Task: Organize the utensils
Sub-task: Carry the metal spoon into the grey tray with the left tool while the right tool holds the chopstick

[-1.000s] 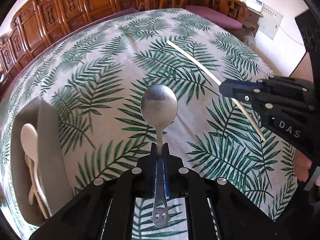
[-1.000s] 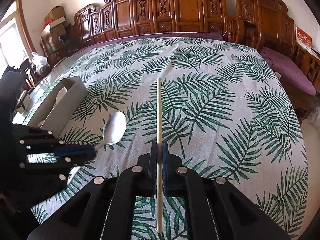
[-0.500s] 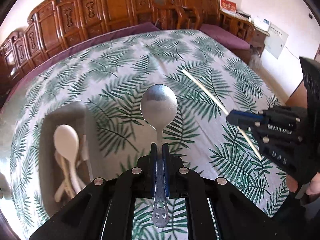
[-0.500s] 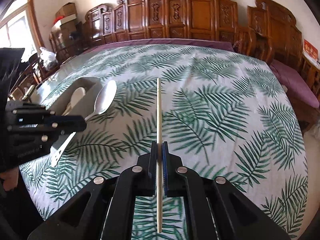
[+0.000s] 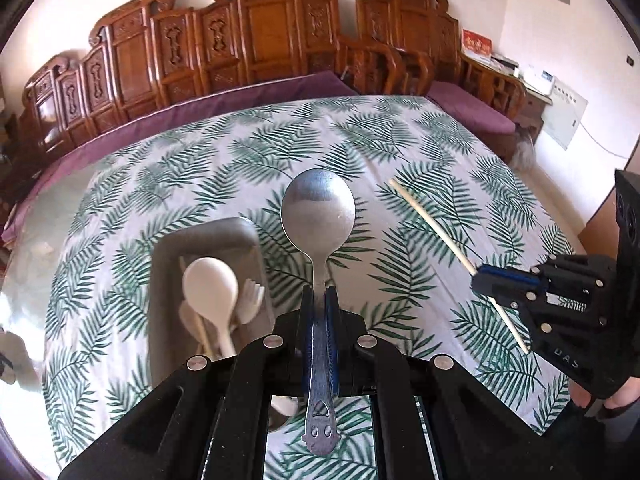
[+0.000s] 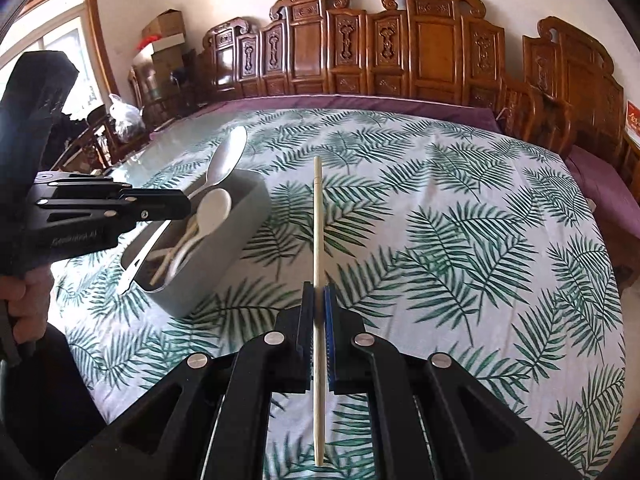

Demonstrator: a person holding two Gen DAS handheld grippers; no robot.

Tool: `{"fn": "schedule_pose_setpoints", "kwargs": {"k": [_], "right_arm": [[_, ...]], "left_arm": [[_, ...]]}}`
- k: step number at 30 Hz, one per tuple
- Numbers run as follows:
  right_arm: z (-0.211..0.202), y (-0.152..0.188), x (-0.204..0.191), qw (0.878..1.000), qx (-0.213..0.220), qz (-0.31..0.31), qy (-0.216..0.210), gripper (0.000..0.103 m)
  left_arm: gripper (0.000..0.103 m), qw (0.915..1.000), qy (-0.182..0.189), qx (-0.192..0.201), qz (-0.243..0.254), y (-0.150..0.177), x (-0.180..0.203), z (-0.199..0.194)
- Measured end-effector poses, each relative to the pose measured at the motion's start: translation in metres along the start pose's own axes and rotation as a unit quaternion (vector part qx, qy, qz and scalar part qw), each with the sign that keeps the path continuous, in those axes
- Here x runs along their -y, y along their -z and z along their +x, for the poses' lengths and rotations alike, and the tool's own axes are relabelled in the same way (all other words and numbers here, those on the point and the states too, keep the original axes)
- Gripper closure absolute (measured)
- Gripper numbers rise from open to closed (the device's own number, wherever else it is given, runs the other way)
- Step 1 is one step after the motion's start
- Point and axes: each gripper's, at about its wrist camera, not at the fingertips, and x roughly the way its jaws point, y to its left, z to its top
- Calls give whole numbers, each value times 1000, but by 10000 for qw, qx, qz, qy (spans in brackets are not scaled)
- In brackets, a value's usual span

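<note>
Both grippers loaded, above the table by the bin.

Left gripper (image 5: 319, 300) clamped on the neck of a metal spoon (image 5: 318, 216); bowl forward, cut-out handle end trailing back between the fingers. Spoon held in the air just right of the grey bin (image 5: 168, 264); from the right wrist view its bowl shows above the bin's far end. Right gripper (image 6: 318, 296) clamped on a chopstick (image 6: 317, 232) at about mid-length, pointing forward over the leaf-print cloth (image 6: 460, 220), right of the bin. In the bin: white spoon (image 5: 210, 288), white fork (image 5: 250, 300), further pale utensils beneath, not separable. Carved wooden bench (image 6: 400, 52) behind the table.
</note>
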Motion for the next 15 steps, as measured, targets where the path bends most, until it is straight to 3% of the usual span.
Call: {"fn": "schedule_pose_setpoints", "kwargs": {"k": [15], "right_arm": [[4,-2,-25,9999,28,-128,-77,97]], "left_arm": [[98,9986,-381,-95,-363,16,-63,11]]}}
